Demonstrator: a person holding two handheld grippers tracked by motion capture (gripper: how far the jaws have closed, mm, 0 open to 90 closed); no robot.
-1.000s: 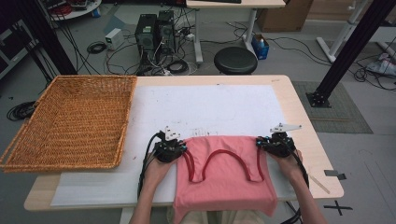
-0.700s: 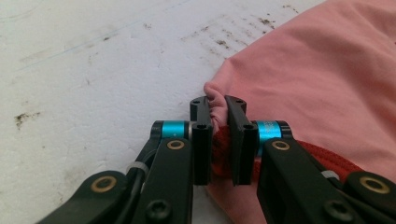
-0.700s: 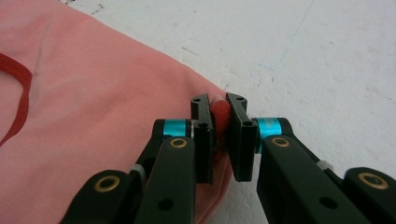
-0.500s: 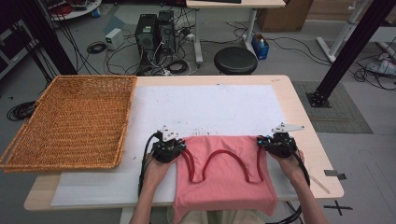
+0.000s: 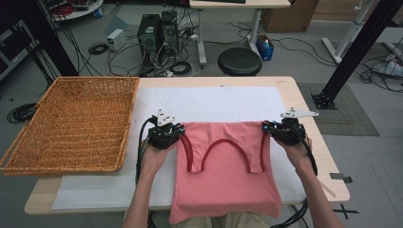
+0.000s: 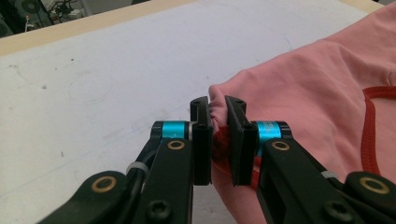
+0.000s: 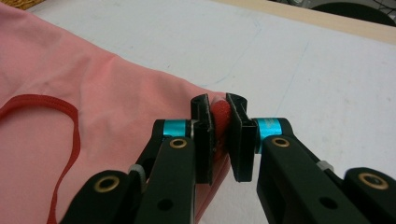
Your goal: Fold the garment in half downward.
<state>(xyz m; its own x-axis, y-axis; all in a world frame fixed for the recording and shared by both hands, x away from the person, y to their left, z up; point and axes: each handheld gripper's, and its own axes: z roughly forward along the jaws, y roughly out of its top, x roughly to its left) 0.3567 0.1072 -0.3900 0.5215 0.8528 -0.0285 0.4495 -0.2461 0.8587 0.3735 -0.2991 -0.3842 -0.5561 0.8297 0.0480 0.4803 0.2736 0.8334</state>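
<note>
Since a second ago you have lifted both hands a little, and the far edge of the pink garment (image 5: 223, 175) has come up with them, stretched straighter between your two tools; the basket and the rest of the worktop look unchanged. Your left hand-held gripper (image 6: 217, 135) is clamped on the garment's corner: in the left gripper view the pink cloth and a bit of its red trim are bunched tight between the two black jaws, and the body of the garment spreads away to that gripper's right. Your right hand-held gripper (image 7: 219, 135) is likewise pinched shut on the opposite corner, with red trim squeezed between its jaws and the pink cloth running off to its left. In the high view the left hand-held gripper (image 5: 177, 134) and the right hand-held gripper (image 5: 269, 129) sit level with each other, the garment's folded-over top edge taut between them, its red-edged straps (image 5: 223, 147) curving just behind that edge towards you. The near hem hangs over the worktop's (image 5: 304, 102) front edge, close to your body. Beyond both grippers lies the bare white sheet (image 5: 214, 102) that covers the worktop. Well off to the left of your left hand-held gripper stands the wicker basket (image 5: 71, 123), apart from the garment.
</note>
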